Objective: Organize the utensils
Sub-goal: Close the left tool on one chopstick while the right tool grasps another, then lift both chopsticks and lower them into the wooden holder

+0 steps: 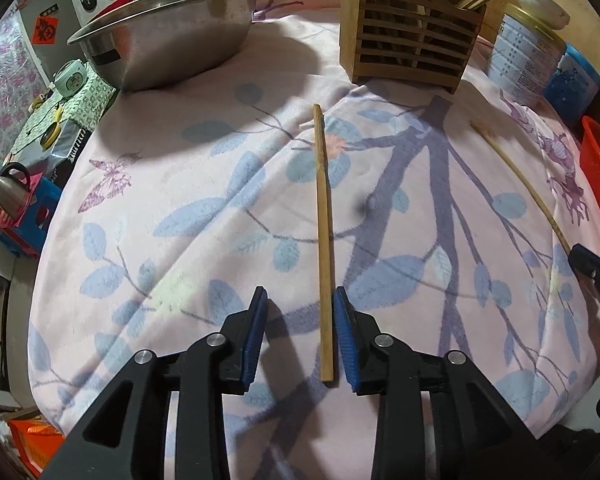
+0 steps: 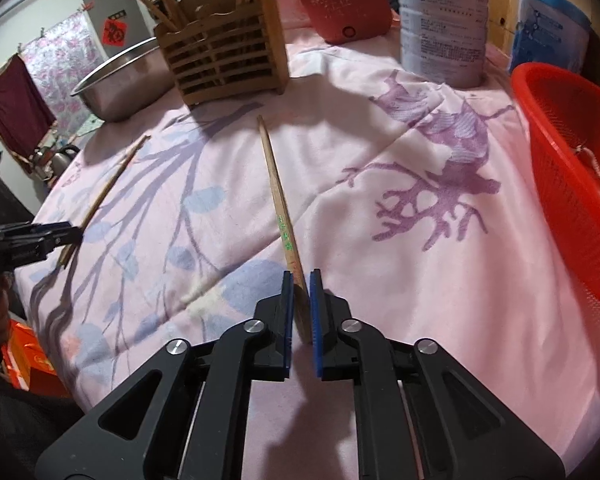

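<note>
Two bamboo chopsticks lie on the pink flowered cloth (image 1: 160,264). One chopstick (image 1: 325,232) runs straight between the pads of my left gripper (image 1: 300,294), which is open; the stick lies close to the right pad and touches neither. The other chopstick (image 2: 278,204) has its near end in the narrow slot of my right gripper (image 2: 301,276), whose pads close on it. The right gripper (image 1: 580,258) also shows at the far edge of the left wrist view, on that second chopstick (image 1: 520,178). A slatted wooden holder (image 1: 412,48) with several chopsticks stands at the back.
A steel bowl (image 1: 168,40) sits back left of the holder (image 2: 228,64). A tall tin (image 2: 440,28), a red pot (image 2: 348,4) and a blue container (image 2: 552,28) line the back. A red mesh basket (image 2: 572,168) stands at the right edge.
</note>
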Demonstrator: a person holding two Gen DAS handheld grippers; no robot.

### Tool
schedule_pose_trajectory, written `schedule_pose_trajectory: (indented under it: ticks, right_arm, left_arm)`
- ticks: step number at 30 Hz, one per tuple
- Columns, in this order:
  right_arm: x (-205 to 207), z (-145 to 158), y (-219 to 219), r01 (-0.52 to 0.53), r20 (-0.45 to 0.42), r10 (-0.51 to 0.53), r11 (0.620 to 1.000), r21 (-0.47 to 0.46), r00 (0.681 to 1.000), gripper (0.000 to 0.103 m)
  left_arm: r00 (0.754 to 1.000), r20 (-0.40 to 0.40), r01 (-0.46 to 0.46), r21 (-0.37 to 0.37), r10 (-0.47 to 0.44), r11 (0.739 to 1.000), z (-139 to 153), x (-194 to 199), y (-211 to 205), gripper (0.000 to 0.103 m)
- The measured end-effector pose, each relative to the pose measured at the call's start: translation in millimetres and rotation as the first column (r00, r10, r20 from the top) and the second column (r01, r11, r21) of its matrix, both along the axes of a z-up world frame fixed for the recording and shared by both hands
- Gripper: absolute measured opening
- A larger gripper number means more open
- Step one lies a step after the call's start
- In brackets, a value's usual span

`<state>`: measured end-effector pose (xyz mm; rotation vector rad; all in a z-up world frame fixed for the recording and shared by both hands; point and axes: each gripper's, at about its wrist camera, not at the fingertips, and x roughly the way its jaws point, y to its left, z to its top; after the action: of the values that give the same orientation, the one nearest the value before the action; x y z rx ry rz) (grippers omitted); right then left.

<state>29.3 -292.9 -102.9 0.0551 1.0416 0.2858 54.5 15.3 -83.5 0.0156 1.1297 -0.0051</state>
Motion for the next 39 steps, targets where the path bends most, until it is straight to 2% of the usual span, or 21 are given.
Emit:
schedule_pose_trajectory:
  ticks: [11, 14, 16, 27, 28, 29, 31, 34, 39]
  right_arm:
    - [-6, 0, 2, -0.031, 0.027, 0.032, 0.999, -0.032, 0.999, 0.007]
    - [-7, 3, 7, -0.062, 0.003, 0.063, 0.997, -0.033, 0.998, 0.006]
    - [-9, 4, 12, -0.077, -0.001, 0.077, 0.996, -0.034, 0.997, 0.006]
    - [-18, 3, 22, -0.093, -0.009, 0.093, 0.996, -0.015, 0.996, 0.006]
    - [-18, 3, 22, -0.089, -0.011, 0.089, 0.996, -0.013, 0.996, 0.006]
    - [-18, 3, 22, -0.085, -0.013, 0.085, 0.996, -0.01, 0.996, 0.006]
    - [-18, 4, 21, -0.076, -0.023, 0.076, 0.997, -0.003, 0.997, 0.006]
    - [-21, 11, 20, -0.069, -0.009, 0.069, 0.998, -0.006, 0.998, 0.006]
    - [-23, 37, 18, -0.071, 0.052, 0.073, 0.997, -0.032, 0.996, 0.006]
  left_arm:
    - [1.0, 0.024, 0.016, -0.001, -0.016, 1.0, 0, -8, -5, 0.031]
    - [0.999, 0.035, 0.042, 0.001, -0.042, 0.999, 0, -14, -13, 0.019]
    - [0.998, 0.041, 0.054, 0.007, -0.055, 0.998, 0, -18, -18, 0.016]
    - [0.996, 0.089, 0.012, 0.005, -0.013, 1.0, -1, -28, -23, 0.016]
    - [0.996, 0.087, 0.009, 0.004, -0.009, 1.0, -1, -27, -23, 0.015]
    - [0.996, 0.083, 0.008, -0.002, -0.008, 1.0, -1, -27, -22, 0.008]
    - [0.998, 0.063, 0.009, -0.031, -0.007, 0.999, 1, -25, -21, 0.006]
    - [0.998, 0.054, 0.018, -0.041, -0.015, 0.999, 6, -25, -21, 0.006]
    - [0.995, 0.086, 0.048, -0.023, -0.046, 0.999, 24, -23, -25, 0.006]
